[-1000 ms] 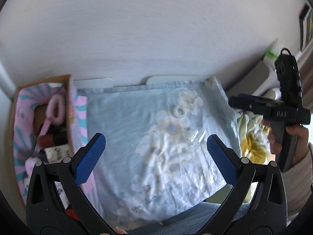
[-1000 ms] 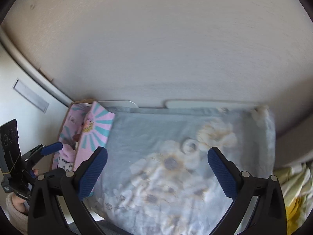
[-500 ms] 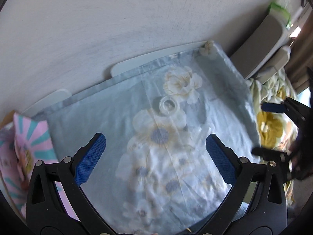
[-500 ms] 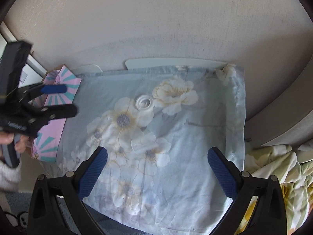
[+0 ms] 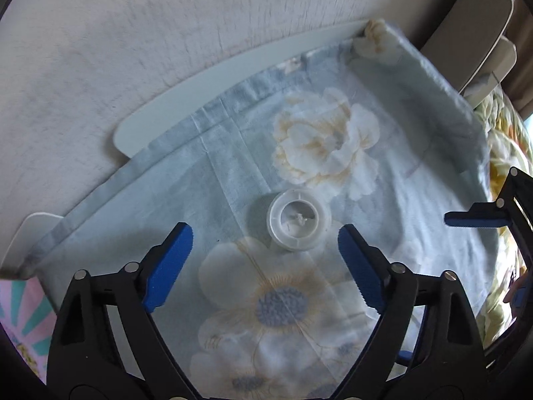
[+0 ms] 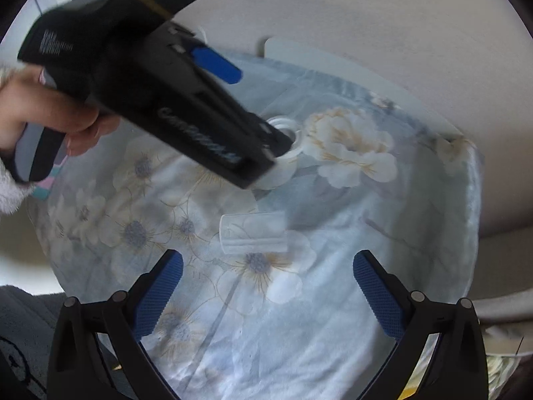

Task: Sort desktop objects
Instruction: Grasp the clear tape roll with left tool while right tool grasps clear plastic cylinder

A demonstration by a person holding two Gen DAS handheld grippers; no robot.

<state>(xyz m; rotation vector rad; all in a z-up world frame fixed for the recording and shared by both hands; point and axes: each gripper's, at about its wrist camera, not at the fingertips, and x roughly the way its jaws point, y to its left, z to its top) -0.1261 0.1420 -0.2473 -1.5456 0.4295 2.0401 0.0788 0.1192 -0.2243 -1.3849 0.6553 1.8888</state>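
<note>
Left gripper (image 5: 265, 243): jaws spread wide, holding nothing, poised over one white round cap (image 5: 298, 220) that lies between and just beyond the blue pads (image 5: 170, 266). The cap sits open side up on the floral blue cloth (image 5: 416, 173); small whitish residue inside.

Right gripper (image 6: 266, 286): jaws wide apart, empty, near one clear plastic tube (image 6: 253, 231) lying flat on the cloth.

White lettering on the left gripper's black body is too blurred to read. Pink-and-teal box (image 5: 20, 320) at the cloth's left edge; contents not visible.
</note>
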